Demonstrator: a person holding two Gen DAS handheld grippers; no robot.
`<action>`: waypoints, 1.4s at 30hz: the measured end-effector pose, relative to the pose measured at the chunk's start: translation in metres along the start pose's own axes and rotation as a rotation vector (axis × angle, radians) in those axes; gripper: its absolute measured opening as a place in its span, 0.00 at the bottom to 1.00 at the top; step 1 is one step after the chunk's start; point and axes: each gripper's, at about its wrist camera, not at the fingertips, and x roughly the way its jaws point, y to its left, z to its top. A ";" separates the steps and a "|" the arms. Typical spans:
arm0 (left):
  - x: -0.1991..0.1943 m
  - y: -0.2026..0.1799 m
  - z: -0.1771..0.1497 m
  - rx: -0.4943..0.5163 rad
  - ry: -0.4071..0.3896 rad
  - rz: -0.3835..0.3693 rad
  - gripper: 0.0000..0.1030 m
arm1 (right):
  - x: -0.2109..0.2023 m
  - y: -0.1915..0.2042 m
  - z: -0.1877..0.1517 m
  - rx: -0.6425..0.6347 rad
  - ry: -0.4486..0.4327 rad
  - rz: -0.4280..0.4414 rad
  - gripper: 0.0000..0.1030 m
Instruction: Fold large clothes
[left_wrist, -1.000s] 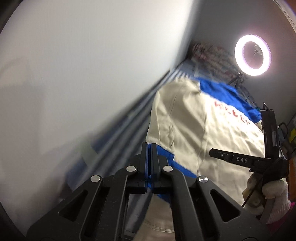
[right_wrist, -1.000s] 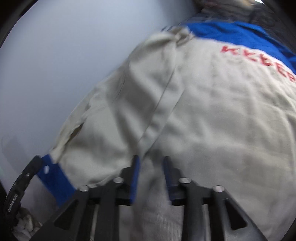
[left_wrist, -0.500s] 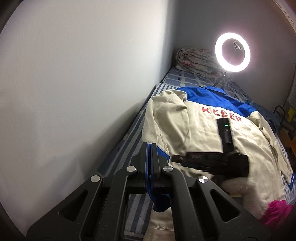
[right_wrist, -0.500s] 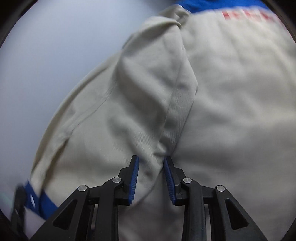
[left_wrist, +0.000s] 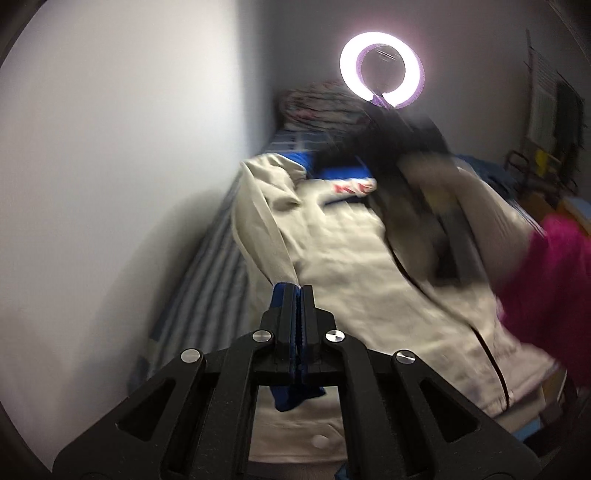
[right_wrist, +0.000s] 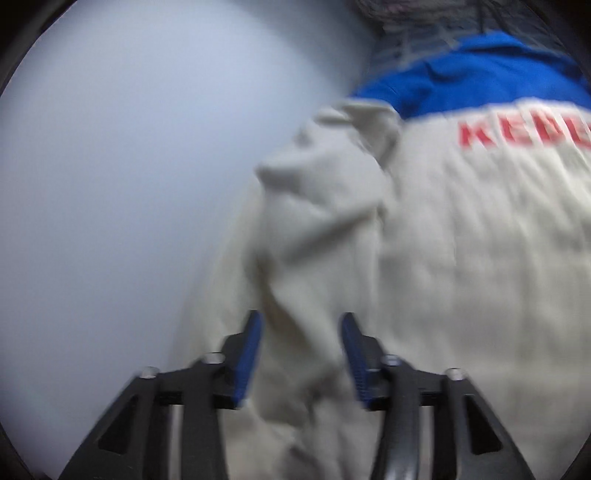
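Observation:
A cream jacket with a blue yoke and red lettering lies spread on a striped bed. My left gripper is shut on the sleeve's blue cuff, and the cream sleeve stretches from the shoulder down to it. My right gripper hangs over the folded sleeve near the shoulder. Its jaws are opening, with a ridge of cream cloth loose between the blue pads. In the left wrist view the right gripper is a dark blur over the jacket, held by an arm in a pink sleeve.
A white wall runs close along the bed's left side. The striped sheet shows between wall and jacket. A lit ring light and a rolled quilt stand at the far end. Clutter sits at far right.
The right gripper's jaws have spread wide and let go of the sleeve fold, and it has lifted away. The left gripper has rolled and shifted, still clamped on the cuff, drawing the sleeve taut.

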 end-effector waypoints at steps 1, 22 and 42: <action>0.000 -0.006 -0.003 0.021 0.006 -0.006 0.00 | 0.000 0.011 0.011 -0.017 -0.012 0.003 0.61; -0.015 -0.054 -0.048 0.146 0.165 -0.219 0.05 | -0.031 -0.053 -0.054 -0.033 0.189 -0.456 0.13; 0.056 0.047 -0.088 -0.419 0.390 -0.307 0.45 | -0.023 0.052 0.019 -0.381 0.038 -0.377 0.45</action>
